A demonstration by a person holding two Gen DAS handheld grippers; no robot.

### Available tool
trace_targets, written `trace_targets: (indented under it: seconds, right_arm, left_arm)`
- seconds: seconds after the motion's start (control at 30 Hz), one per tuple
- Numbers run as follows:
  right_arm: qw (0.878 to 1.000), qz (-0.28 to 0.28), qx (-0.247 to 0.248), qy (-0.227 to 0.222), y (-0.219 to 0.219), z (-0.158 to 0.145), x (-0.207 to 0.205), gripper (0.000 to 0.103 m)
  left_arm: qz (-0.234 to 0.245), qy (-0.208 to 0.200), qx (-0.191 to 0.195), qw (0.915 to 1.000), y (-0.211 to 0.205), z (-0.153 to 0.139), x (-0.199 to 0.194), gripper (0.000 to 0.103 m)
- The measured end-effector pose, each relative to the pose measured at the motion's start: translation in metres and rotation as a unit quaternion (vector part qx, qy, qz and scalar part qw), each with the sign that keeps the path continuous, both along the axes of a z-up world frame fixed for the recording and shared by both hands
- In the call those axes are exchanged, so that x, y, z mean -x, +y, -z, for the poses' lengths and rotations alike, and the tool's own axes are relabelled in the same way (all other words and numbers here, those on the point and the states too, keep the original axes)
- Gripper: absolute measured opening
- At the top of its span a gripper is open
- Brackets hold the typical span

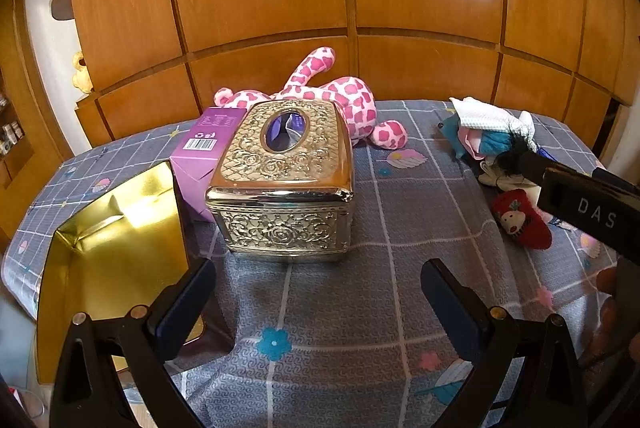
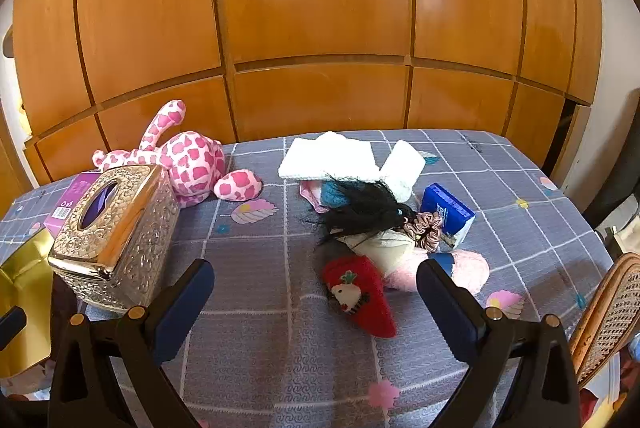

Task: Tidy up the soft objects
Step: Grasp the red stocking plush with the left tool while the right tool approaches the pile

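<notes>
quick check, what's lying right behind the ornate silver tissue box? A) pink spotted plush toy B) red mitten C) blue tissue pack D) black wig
A: the pink spotted plush toy lies just behind the silver tissue box, against the wooden panels, while the black wig, red mitten and blue tissue pack sit in the pile off to its right.

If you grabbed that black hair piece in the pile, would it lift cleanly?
Probably not. The black hair piece looks loose and floppy, so it would likely droop. Its strands lie over the white cloth and beside the scrunchie, so it may drag them.
</notes>
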State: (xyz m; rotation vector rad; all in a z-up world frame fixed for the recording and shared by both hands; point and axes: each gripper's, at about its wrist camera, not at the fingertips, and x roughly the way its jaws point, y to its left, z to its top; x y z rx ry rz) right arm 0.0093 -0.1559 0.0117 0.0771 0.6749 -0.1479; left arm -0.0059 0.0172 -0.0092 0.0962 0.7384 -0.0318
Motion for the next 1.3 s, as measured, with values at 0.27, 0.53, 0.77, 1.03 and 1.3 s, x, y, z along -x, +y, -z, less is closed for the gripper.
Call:
trace_targets:
  seconds: [0.27, 0.53, 0.77, 1.03, 1.3]
  right_arm:
    - [1.0, 0.016, -0.004, -0.003, -0.016, -0.006, 0.0, 0.103]
    - [0.999, 0.052, -0.014, -0.007, -0.047, -0.012, 0.0, 0.103]
    - [0.997, 0.072, -0.041, -0.005, -0.076, -0.018, 0.0, 0.103]
    - [0.989, 0.139, -0.054, -0.004, -0.139, -0.021, 0.011, 0.103]
    - [0.983, 0.162, -0.081, -0.001, -0.172, -0.015, 0.016, 0.103]
  left_arm:
    - [0.013, 0.003, -0.003, 0.9999, -0.005, 0.001, 0.0, 0.103]
    - [0.024, 0.003, -0.005, 0.9997, -0.011, 0.001, 0.0, 0.103]
    - [0.095, 0.029, 0.068, 0.9927, -0.012, -0.002, -0.006, 0.103]
    - [0.167, 0.085, 0.101, 0.9771, -0.045, 0.005, -0.027, 0.103]
    - [0.202, 0.136, 0.155, 0.9573, -0.09, 0.024, -0.063, 0.103]
